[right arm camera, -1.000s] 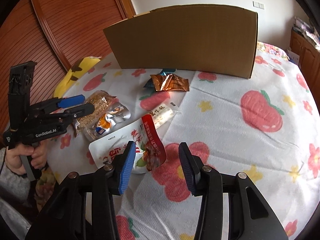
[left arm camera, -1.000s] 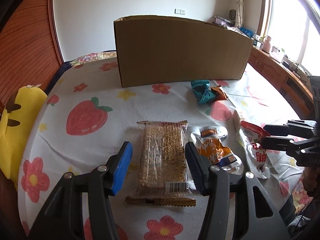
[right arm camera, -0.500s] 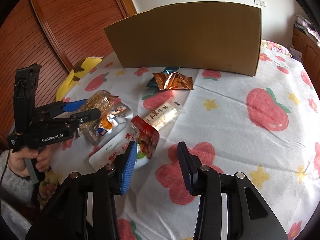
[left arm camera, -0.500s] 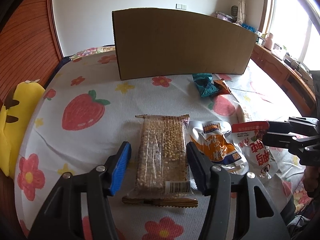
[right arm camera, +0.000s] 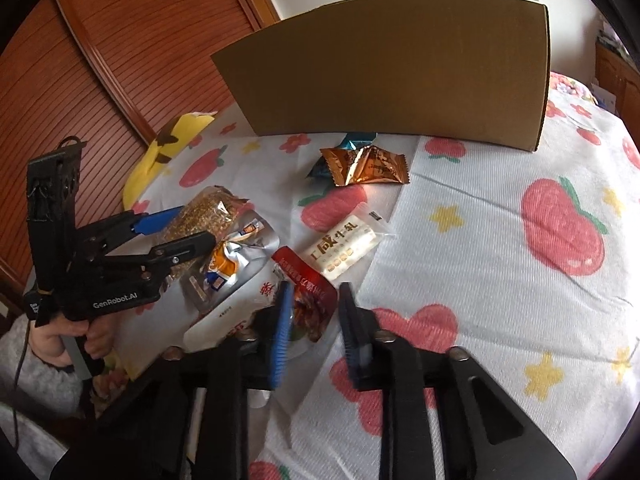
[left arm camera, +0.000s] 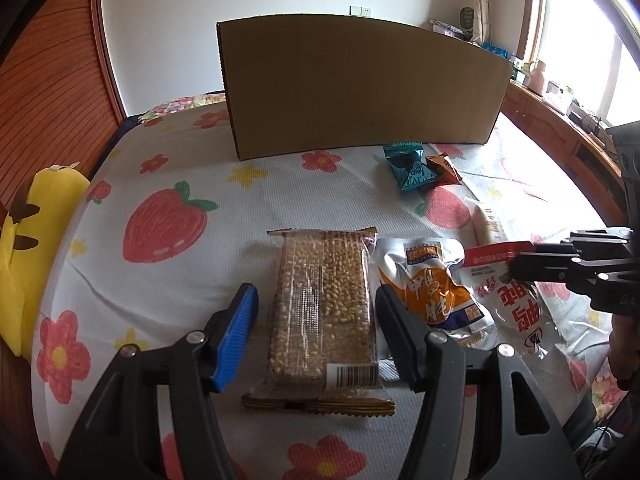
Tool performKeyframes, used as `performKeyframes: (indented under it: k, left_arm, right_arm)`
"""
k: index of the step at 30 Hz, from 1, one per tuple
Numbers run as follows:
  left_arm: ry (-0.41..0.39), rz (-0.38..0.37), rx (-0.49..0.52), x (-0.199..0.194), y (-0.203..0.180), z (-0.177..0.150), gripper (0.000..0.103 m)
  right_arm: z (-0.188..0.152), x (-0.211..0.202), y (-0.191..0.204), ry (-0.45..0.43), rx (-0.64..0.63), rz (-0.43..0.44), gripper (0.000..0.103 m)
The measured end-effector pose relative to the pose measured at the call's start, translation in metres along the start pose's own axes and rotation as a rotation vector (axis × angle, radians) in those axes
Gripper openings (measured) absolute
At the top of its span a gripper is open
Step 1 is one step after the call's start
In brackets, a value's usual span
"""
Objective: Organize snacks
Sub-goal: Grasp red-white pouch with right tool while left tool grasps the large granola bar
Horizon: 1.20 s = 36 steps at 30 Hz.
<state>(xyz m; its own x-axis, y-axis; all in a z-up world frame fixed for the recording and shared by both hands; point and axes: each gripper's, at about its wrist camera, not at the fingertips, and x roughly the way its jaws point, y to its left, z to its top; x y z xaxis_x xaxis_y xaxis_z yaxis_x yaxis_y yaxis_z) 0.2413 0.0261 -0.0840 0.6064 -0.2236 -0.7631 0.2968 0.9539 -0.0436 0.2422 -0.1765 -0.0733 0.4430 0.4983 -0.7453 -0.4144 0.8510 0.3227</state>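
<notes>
Several snack packs lie on a strawberry-print cloth point(left arm camera: 168, 264). My left gripper point(left arm camera: 316, 312) is open, its jaws on either side of a long grain bar pack point(left arm camera: 324, 304), low over it. Beside it lies a silver-orange pouch point(left arm camera: 430, 284). My right gripper point(right arm camera: 314, 312) is open around the red top edge of a red-and-white pouch point(right arm camera: 308, 300), also seen in the left wrist view point(left arm camera: 516, 304). A white candy bar point(right arm camera: 346, 248), an orange packet point(right arm camera: 368, 166) and a teal packet point(left arm camera: 408, 164) lie nearer a large cardboard box point(left arm camera: 360, 88).
A yellow plush toy point(left arm camera: 24, 240) sits at the cloth's left edge. A wooden slatted wall point(right arm camera: 80, 80) runs along the left. Wooden cabinets point(left arm camera: 560, 132) with clutter stand under the window at right.
My right gripper moved forward and down onto the red-and-white pouch, its jaws narrowing around the red top edge. My left gripper stayed over the grain bar, dipping slightly closer.
</notes>
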Motion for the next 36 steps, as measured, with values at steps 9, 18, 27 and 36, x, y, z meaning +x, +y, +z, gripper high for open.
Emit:
performKeyframes:
  k: [9,18,27,36]
  left_arm:
    - [0.009,0.003,0.0,0.001,-0.001,0.001,0.069]
    - [0.015,0.015,-0.005,0.003,-0.001,0.001,0.072]
    - [0.026,0.026,-0.009,0.005,0.002,0.002,0.078]
    - [0.01,0.021,0.015,-0.003,-0.004,-0.001,0.044]
  right_arm:
    - [-0.005,-0.014,0.002,-0.034,-0.014,0.009,0.0]
    - [-0.011,-0.022,-0.01,-0.068,-0.009,-0.036,0.001]
    - [-0.017,-0.02,-0.014,-0.079,-0.01,-0.044,0.003]
    - [-0.017,-0.035,-0.012,-0.117,-0.002,-0.018,0.0]
